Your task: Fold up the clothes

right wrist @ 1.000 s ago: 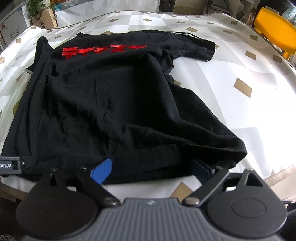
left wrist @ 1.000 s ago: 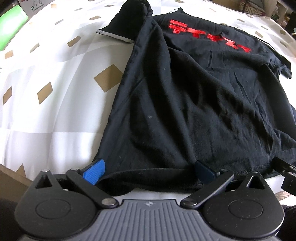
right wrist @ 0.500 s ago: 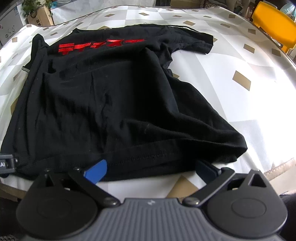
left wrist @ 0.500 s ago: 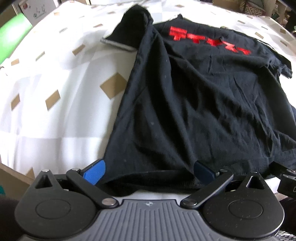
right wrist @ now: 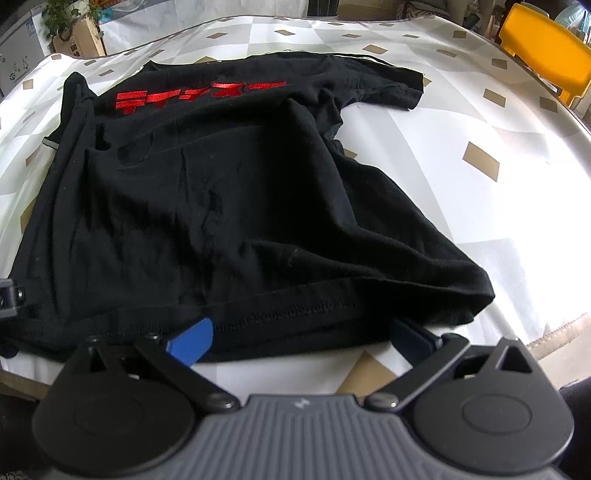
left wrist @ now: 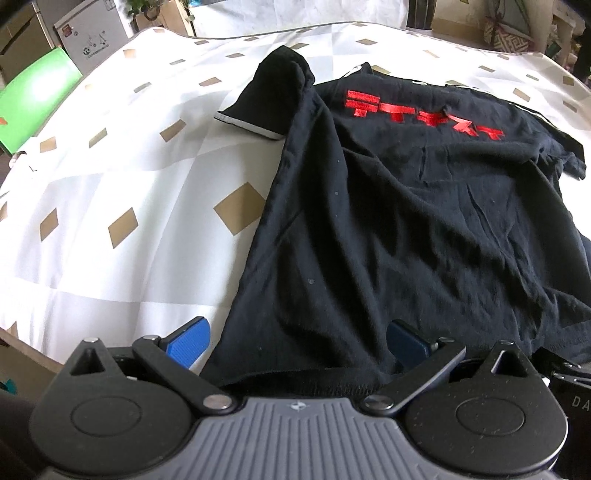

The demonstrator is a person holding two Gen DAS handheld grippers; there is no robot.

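Lying spread on a worktop (left wrist: 122,155) covered by a white cloth with tan diamond shapes, a black T-shirt (left wrist: 406,229) has its red lettering (left wrist: 421,118) at the far end and its hem toward the cameras. One short sleeve (left wrist: 266,99) with a pale edge sticks out to the left in the left wrist view, and the other sleeve (right wrist: 384,86) reaches right in the right wrist view. The fabric is rumpled, with folds running down the body.

The left gripper (left wrist: 295,343) is at the near left corner of the hem, its jaws wide apart. Its bright blue left finger (left wrist: 188,341) sits just outside the shirt's side edge over the white cloth, while the darker right finger (left wrist: 408,341) lies against the black fabric. The hem bunches between them, yet neither pad is seen pressing it, so it is open around the cloth rather than gripping it.

The right gripper (right wrist: 299,338) is at the near hem farther right, also spread wide. Its blue left finger (right wrist: 192,339) overlaps the stitched hem (right wrist: 295,310), and its dark right finger (right wrist: 412,339) sits at the hem's lower edge. It holds nothing.

A green object (left wrist: 33,96) and a white box (left wrist: 92,35) stand beyond the worktop's left edge, and a yellow chair (right wrist: 546,62) stands at the far right.
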